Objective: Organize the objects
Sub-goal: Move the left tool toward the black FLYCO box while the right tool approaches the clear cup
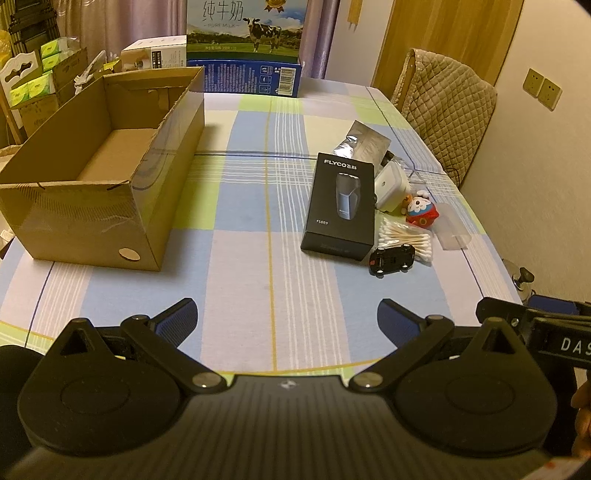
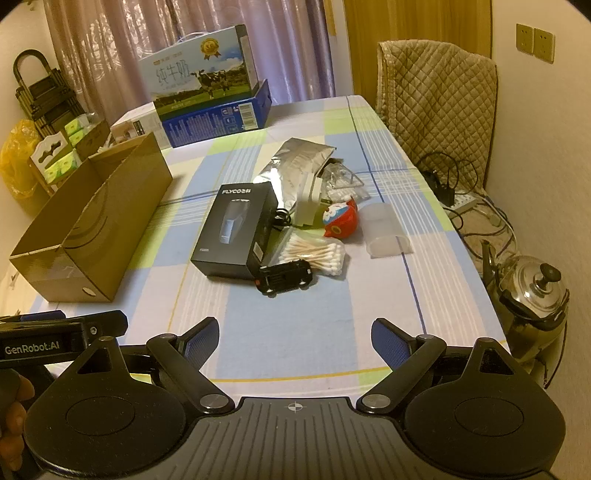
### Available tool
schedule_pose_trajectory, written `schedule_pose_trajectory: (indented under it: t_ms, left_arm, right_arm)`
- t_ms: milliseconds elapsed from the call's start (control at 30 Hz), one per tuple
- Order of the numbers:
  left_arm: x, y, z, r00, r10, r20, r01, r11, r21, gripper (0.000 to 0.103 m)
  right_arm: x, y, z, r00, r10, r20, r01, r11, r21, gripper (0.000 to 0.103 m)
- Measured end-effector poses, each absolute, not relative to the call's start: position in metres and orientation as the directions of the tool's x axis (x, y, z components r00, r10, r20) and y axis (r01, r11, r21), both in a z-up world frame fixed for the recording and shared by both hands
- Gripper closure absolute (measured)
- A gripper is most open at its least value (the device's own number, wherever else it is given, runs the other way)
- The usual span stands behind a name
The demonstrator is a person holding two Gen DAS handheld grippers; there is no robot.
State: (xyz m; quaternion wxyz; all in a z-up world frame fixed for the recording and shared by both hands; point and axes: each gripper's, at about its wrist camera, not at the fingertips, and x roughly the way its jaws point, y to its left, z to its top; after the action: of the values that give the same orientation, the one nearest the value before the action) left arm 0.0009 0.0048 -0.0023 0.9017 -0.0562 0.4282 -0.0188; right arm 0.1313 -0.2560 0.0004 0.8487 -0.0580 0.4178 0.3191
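Both the left gripper [image 1: 286,314] and the right gripper [image 2: 294,332] stand wide open at the bottom of the frame, holding nothing. The black FLYCO shaver box [image 1: 341,206] lies right of centre, beside the cotton swabs [image 1: 406,236] and the black toy car [image 1: 391,260]. The open cardboard box [image 1: 92,221] sits at the left.

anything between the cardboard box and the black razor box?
Nothing: only bare checked tablecloth lies between the cardboard box and the razor box, in both wrist views.

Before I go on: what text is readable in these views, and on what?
"FLYCO", "FS889": black shaver box
"纯牛奶", "PURE MILK": milk carton
"GenRobot.AI": left gripper's body
"DAS", cut off at the frame edge: right gripper's body
Barcode digits and fine print on the blue box: too small to read.
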Motion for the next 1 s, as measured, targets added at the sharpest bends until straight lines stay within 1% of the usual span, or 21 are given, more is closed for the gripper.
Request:
schedule_pose_trajectory:
  t_ms: [633,1000]
  left_arm:
    - [0.010,0.003,-0.004,0.627,-0.084,-0.774,-0.011,0.993,-0.116,0.001]
    - [0.047,-0.006,0.001,0.634,-0.107,-0.766,0.013,0.992,-0.127,0.001]
  right_arm:
    - [0.146,-0.265,-0.005,0.450,0.490,-0.747,-0.567,0.802,0.184,0.015]
    - [0.187,-0.271,0.012,0.507,0.482,-0.714,-0.544,0.822,0.168,0.015]
